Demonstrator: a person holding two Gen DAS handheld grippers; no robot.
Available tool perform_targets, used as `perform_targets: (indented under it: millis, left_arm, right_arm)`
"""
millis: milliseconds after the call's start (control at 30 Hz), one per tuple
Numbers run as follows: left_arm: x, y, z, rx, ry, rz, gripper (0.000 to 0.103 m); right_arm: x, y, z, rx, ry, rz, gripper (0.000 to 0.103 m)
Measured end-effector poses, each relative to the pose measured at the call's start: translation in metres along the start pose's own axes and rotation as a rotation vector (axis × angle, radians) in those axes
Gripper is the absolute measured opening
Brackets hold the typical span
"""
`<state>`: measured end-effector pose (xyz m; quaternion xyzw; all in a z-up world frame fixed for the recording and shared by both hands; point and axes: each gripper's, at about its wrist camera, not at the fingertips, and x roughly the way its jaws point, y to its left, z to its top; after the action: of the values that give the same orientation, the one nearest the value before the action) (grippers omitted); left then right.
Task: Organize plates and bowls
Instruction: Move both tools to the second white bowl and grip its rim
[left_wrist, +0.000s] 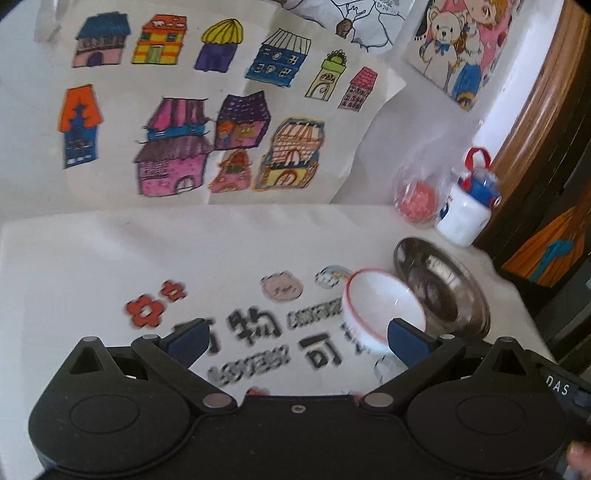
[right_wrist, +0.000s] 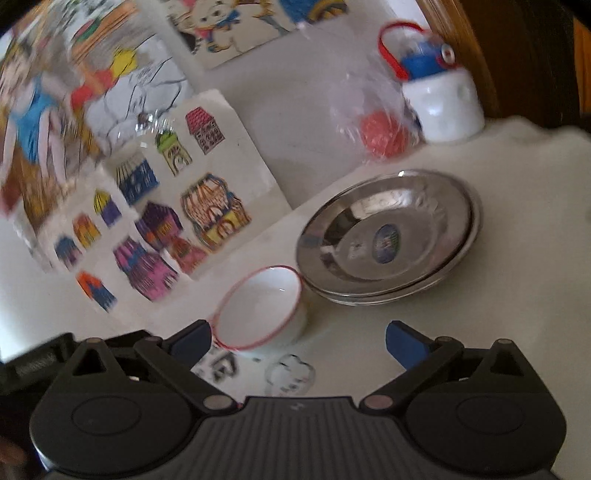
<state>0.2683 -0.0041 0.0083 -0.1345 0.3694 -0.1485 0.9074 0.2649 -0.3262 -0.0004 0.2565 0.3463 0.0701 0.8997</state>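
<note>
The small white ceramic bowl with a thin red rim (right_wrist: 260, 308) sits on the white tabletop (right_wrist: 480, 332) just beside the shiny steel plates (right_wrist: 388, 236), which appear already nested, two rims showing one above the other; so the plates look gathered, while the bowl seems left to place, perhaps on or beside them. The bowl looks tilted, its mouth turned up and toward the cameras; being round, it has no long axis. The left gripper (left_wrist: 295, 338) and right gripper (right_wrist: 297, 339) both stand wide open and empty, the bowl near a finger of each. Behind stand a clear bag of red (right_wrist: 380, 136) and a white jug (right_wrist: 443, 107)
</note>
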Motion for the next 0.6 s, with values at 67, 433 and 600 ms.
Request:
perform_targets:
  millis: [67,433,600]
  left_arm:
    - [0.008,-0.001,0.004,-0.005,-0.012,-0.017,0.102]
    - [0.056,0.005,0.015,-0.082,0.051,-0.047,0.102]
    - [0.064,0.003,0.016,-0.08,0.06,-0.065,0.102]
  right_arm:
    - [0.005,-0.003,0.002,0.039,-0.006,0.032,0.103]
    - [0.022,-0.011,0.001,0.198,-0.05,0.101,0.102]
    - [0.025,-0.017,-0.001,0.222,-0.072,0.135,0.094]
